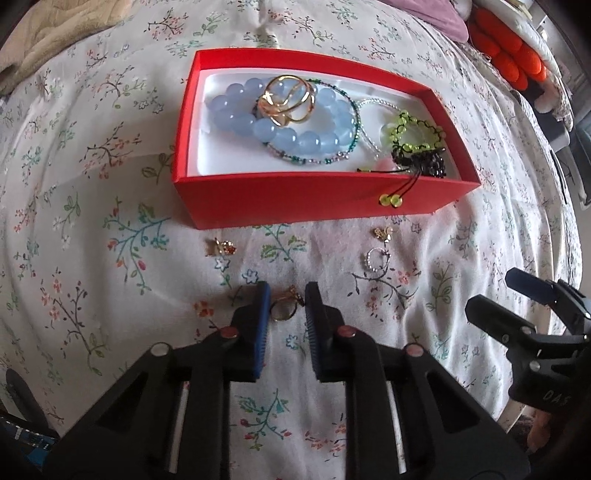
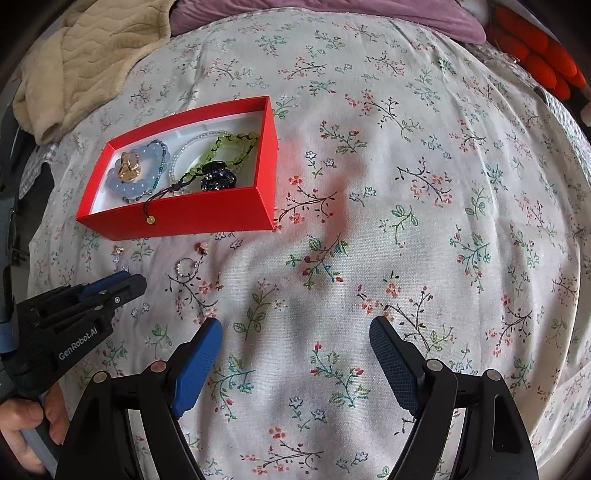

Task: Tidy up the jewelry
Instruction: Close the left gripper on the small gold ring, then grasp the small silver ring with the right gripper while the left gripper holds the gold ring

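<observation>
A red box [image 1: 295, 201] [image 2: 192, 219] on the floral sheet holds a blue bead bracelet [image 1: 280, 129], a gold piece [image 1: 286, 99], thin bead strands, a green bead bracelet [image 1: 410, 129] and a dark clip [image 2: 218, 177]. My left gripper [image 1: 287, 304] sits low with its blue pads on either side of a gold ring [image 1: 282, 312], jaws narrow with a small gap around the ring. It also shows in the right wrist view [image 2: 122, 282]. My right gripper [image 2: 295, 332] is wide open and empty over bare sheet.
Loose on the sheet in front of the box lie a gold earring [image 1: 221, 246], a small gold piece [image 1: 382, 232] and a silver ring [image 1: 376, 260] [image 2: 184, 266]. A beige blanket [image 2: 85, 59] and a purple pillow [image 2: 332, 14] lie at the back.
</observation>
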`<move>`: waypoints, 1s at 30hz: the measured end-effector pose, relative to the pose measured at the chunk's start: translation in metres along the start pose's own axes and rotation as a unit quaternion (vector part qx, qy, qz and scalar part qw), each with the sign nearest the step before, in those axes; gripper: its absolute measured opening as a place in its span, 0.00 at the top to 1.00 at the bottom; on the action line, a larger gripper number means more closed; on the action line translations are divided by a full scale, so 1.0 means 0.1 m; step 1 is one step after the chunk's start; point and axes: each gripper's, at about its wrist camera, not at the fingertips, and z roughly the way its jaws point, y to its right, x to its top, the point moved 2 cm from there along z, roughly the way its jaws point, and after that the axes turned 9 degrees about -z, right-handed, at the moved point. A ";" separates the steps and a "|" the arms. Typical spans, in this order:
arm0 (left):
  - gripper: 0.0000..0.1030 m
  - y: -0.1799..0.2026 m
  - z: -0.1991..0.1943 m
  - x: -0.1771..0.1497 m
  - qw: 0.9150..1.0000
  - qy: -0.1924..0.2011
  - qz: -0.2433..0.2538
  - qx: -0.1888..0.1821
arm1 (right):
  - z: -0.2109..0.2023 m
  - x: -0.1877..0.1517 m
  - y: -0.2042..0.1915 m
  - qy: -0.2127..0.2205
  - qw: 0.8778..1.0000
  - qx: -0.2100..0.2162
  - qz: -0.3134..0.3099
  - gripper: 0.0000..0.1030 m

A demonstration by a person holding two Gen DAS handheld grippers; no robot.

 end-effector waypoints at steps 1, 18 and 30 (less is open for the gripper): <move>0.80 0.01 0.00 0.00 1.000 0.002 0.002 0.002 | 0.00 0.00 0.00 0.000 1.000 0.001 0.000 0.19; 0.80 -0.17 -0.26 -0.12 1.000 0.027 0.012 0.005 | 0.05 0.05 -0.09 -0.001 1.000 0.008 0.003 0.19; 0.80 -0.42 -0.35 -0.12 0.999 0.032 0.001 0.007 | 0.24 0.28 -0.42 -0.001 0.999 0.043 0.003 0.19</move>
